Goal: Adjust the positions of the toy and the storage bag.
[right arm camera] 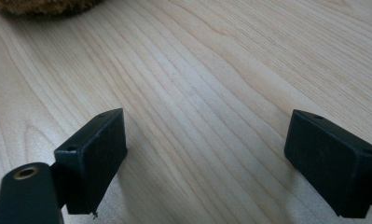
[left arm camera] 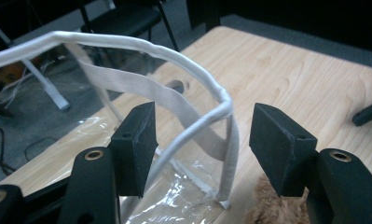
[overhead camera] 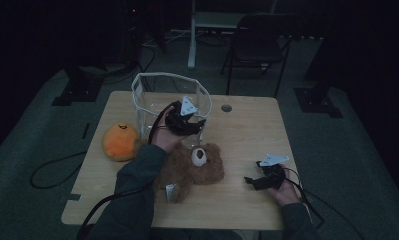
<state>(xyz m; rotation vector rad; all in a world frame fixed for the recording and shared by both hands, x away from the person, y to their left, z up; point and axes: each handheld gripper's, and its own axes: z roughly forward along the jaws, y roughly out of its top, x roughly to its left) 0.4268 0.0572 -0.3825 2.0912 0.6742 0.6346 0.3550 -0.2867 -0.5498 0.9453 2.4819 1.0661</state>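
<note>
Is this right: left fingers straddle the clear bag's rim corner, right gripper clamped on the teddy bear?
Not quite. The right gripper is open over bare table, as the right gripper view shows; the teddy bear lies apart. The left gripper does straddle the clear bag rim corner.

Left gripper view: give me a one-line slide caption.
Left gripper with open jaws straddling the white-trimmed corner of the clear bag, brown teddy bear at the lower edge, wooden table beyond.

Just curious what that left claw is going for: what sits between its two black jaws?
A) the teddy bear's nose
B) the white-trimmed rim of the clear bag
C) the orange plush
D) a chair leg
B: in the left gripper view the clear bag's white rim runs between the left claw's open jaws, untouched.
</note>
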